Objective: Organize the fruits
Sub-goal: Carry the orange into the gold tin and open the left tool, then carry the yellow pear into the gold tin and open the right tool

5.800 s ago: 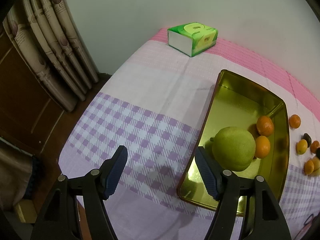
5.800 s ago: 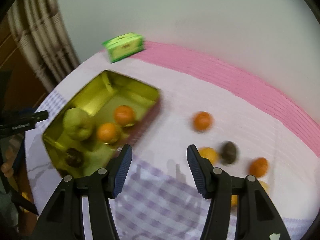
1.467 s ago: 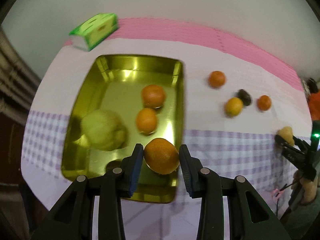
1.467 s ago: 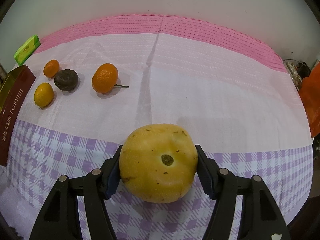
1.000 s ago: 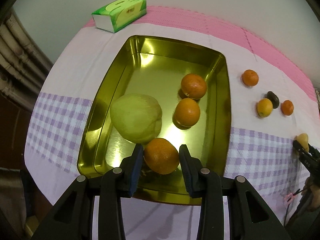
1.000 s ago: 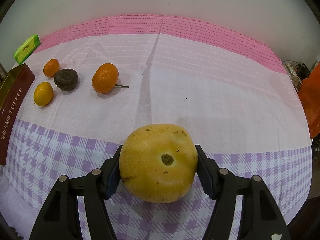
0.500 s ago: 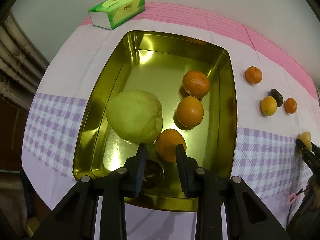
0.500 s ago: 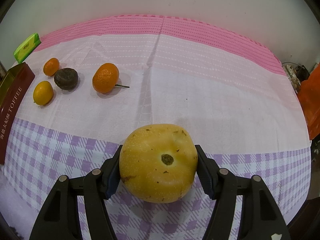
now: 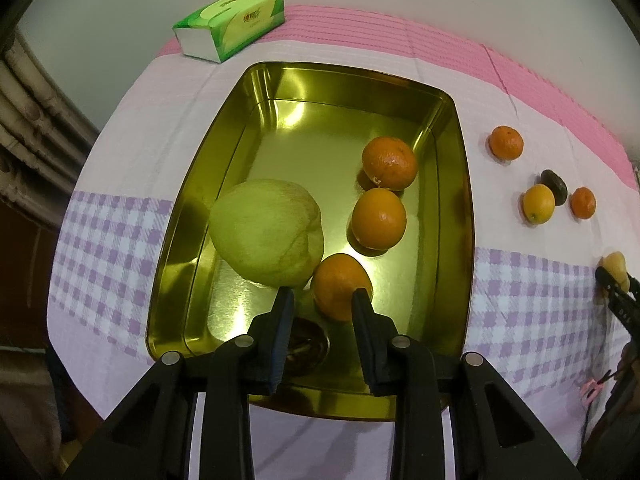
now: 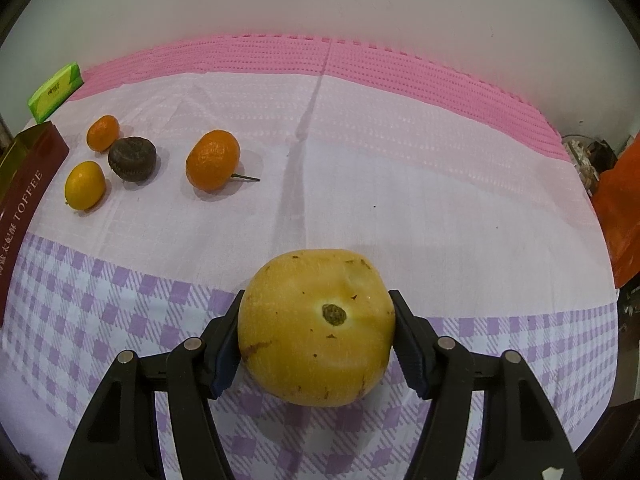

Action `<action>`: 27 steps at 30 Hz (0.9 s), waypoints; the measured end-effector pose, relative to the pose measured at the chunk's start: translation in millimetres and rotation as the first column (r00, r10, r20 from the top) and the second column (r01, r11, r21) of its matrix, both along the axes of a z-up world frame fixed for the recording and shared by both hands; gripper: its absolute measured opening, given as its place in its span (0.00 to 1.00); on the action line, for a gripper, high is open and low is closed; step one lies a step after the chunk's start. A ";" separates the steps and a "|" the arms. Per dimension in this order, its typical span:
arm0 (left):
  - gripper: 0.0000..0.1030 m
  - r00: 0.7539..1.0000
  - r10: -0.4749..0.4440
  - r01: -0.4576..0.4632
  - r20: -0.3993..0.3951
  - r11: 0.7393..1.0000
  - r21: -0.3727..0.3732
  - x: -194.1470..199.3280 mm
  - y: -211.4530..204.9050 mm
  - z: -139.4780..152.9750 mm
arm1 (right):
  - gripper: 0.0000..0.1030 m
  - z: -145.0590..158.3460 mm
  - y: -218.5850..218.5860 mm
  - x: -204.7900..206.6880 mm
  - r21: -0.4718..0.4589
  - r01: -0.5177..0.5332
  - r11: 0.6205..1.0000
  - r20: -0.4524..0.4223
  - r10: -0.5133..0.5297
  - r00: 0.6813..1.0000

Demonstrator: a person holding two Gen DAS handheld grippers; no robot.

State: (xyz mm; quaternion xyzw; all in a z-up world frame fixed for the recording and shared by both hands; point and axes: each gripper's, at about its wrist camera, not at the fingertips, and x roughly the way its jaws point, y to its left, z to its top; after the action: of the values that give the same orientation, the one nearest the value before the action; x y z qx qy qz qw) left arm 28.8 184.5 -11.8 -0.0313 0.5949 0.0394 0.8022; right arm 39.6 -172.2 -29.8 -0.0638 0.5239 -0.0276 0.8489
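1. Tissue box (image 9: 230, 24): green, at the far left of the surface (image 10: 400, 160), beyond the tray.
2. Tray (image 9: 460, 200): gold and rectangular, on the checked cloth. Its outer side reads TOFFEE in my right view.
3. Green fruit (image 9: 266, 232): the largest item, in the left half of the tray.
4. Left tool (image 9: 322, 300): I hold it over the near end of the tray, pointing steeply down. The jaws are narrow and nothing is between the pads. One fingertip overlaps the near orange in view; I cannot tell whether they touch.
5. Dark fruit (image 9: 306, 346): on the tray floor at the near end, partly hidden behind my left tool.
6. Near orange (image 9: 341, 286): in the tray, just beside the green fruit.
7. Middle orange (image 9: 379, 218) and far orange (image 9: 389, 163): in the right half of the tray, close together.
8. Loose fruit, on the cloth right of the tray:
   - a small orange (image 10: 103, 132);
   - a yellow one (image 10: 85, 185);
   - a brown one (image 10: 132, 158), between those two and the stemmed orange;
   - a stemmed orange (image 10: 212, 165), a little apart to the right.
9. Right tool (image 10: 316, 304): I hold it over the checked part of the cloth, well right of the tray. Its pads are clamped on both sides of the yellow fruit (image 10: 316, 328).
10. Yellow fruit: speckled, with its stem end facing the camera. It is not in the tray.
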 end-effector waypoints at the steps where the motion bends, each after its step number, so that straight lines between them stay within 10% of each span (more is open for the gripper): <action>1: 0.31 1.000 -0.002 0.002 0.000 1.000 0.000 -0.6 -0.2 -0.1 | 0.60 0.4 -0.3 -0.2 0.002 0.002 1.000 0.001 -0.002 1.000; 16: 0.62 0.998 -0.035 0.033 0.043 0.999 0.038 -10.7 -5.6 11.2 | 0.60 26.7 10.7 2.1 0.057 -0.002 0.998 0.053 -0.001 0.999; 27: 0.70 0.986 0.013 -0.023 0.166 0.998 0.054 -20.1 25.7 48.4 | 0.60 62.4 93.4 0.1 0.147 -0.206 0.968 0.089 0.194 0.977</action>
State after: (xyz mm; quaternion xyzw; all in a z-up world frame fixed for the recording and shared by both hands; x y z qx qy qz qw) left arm 8.7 210.2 36.6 -0.0175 0.5245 0.0605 0.8491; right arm 39.6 -78.8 32.6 -0.0488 0.4836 0.0967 0.8686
